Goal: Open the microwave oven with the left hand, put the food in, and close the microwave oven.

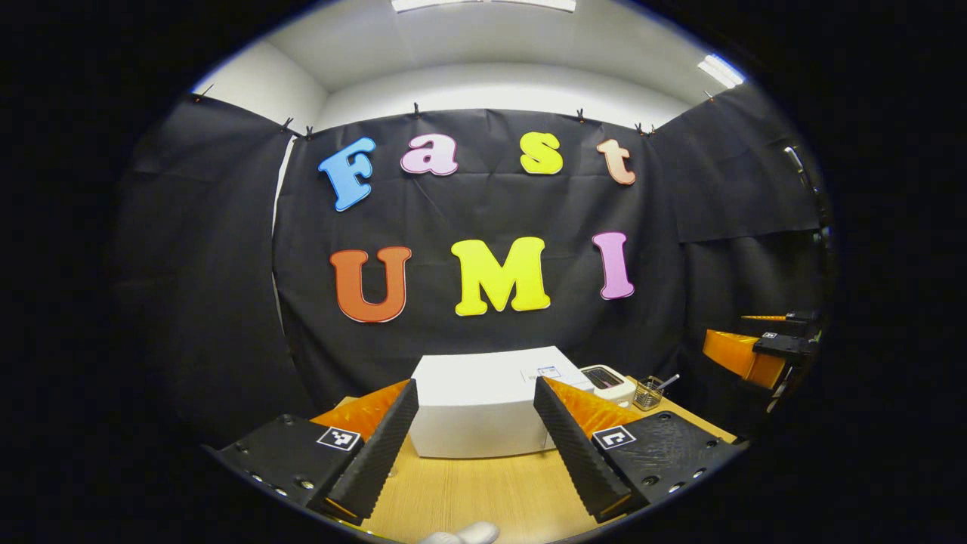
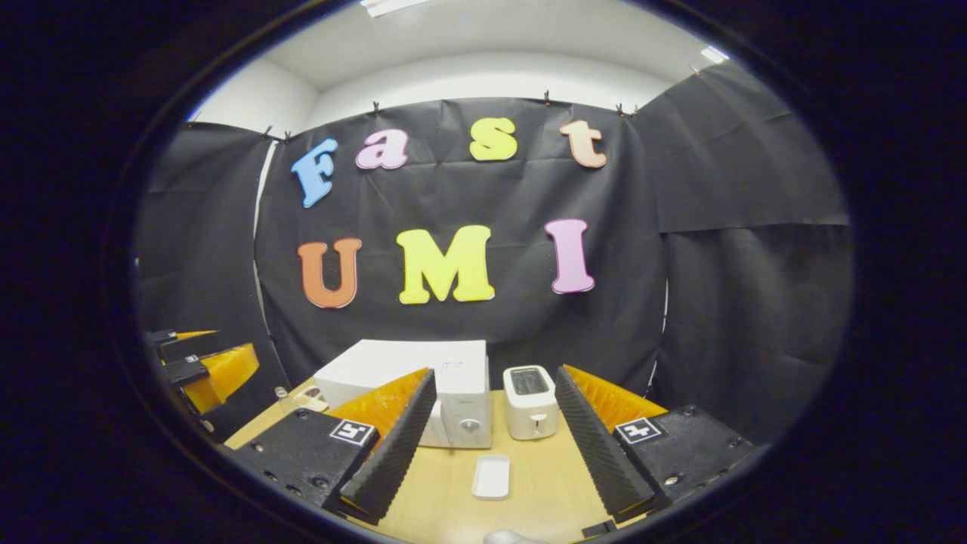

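A white microwave oven stands on the wooden table, door shut, straight ahead of my left gripper, which is open, empty and well short of it. In the right gripper view the microwave oven shows its control panel with a round knob, part of its front hidden behind one finger. A small white rectangular dish lies on the table in front of it, below and ahead of my right gripper, also open and empty. Each gripper shows at the other view's edge: right gripper, left gripper.
A white toaster stands right of the microwave, the toaster also showing in the left gripper view. A wire cup sits beyond it. A small object lies left of the microwave. Black cloth walls close the booth.
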`<state>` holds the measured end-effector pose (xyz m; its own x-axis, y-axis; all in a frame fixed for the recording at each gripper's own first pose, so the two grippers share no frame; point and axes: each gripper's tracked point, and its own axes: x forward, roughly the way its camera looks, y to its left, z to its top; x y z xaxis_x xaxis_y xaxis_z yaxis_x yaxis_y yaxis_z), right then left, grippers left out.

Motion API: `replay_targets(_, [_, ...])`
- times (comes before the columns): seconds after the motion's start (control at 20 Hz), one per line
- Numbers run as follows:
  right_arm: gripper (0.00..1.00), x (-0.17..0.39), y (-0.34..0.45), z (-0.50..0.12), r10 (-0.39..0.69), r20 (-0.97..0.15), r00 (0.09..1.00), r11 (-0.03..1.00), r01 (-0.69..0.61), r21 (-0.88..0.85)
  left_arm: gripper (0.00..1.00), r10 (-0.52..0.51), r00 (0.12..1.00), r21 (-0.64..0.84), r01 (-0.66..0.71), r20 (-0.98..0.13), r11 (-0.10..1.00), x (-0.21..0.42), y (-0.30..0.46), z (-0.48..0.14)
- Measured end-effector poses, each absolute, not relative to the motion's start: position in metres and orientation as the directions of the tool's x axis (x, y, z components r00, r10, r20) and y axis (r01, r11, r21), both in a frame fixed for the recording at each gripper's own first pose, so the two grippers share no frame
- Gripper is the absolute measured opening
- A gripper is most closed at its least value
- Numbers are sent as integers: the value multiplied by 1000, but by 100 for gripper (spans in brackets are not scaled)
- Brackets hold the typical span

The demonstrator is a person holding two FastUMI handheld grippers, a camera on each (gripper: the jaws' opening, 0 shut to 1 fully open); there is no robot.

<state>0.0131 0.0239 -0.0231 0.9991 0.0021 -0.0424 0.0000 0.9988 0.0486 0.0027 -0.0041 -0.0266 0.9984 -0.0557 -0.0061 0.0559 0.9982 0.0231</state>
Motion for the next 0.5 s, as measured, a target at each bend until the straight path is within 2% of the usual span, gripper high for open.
replay_targets(0.05, [91,12,25,-21,3,-43,999,999,-1,46,95,-53,999,22,53,-5,998,1,-1,-24])
replay_targets(0.1, [100,11,27,-20,4,-41,999,999,-3,44,95,-48,999,20,48,2,999,-1,1,-21])
replay_targets(0.15, [90,8,27,-19,5,-44,999,999,-3,44,95,-47,999,17,47,8,999,-3,2,-18])
replay_targets(0.2, [91,7,27,-20,6,-44,999,999,-4,46,100,-48,999,14,48,15,999,-4,4,-16])
replay_targets(0.25, [90,5,28,-18,7,-46,999,999,-5,47,95,-47,999,13,47,21,999,-6,6,-13])
replay_targets(0.3, [100,4,28,-19,7,-51,999,999,-5,49,95,-38,999,10,38,22,999,-7,10,-12])
replay_targets(0.35, [90,4,29,-19,7,-48,999,999,-4,50,95,-36,999,6,35,23,999,-9,13,-11])
replay_targets(0.45, [91,3,29,-18,9,-48,999,998,-6,57,95,-25,999,-3,25,21,1000,-9,18,-10])
replay_targets(0.5, [100,1,28,-19,8,-50,999,998,-5,59,96,-21,1000,-5,21,17,1000,-10,21,-10])
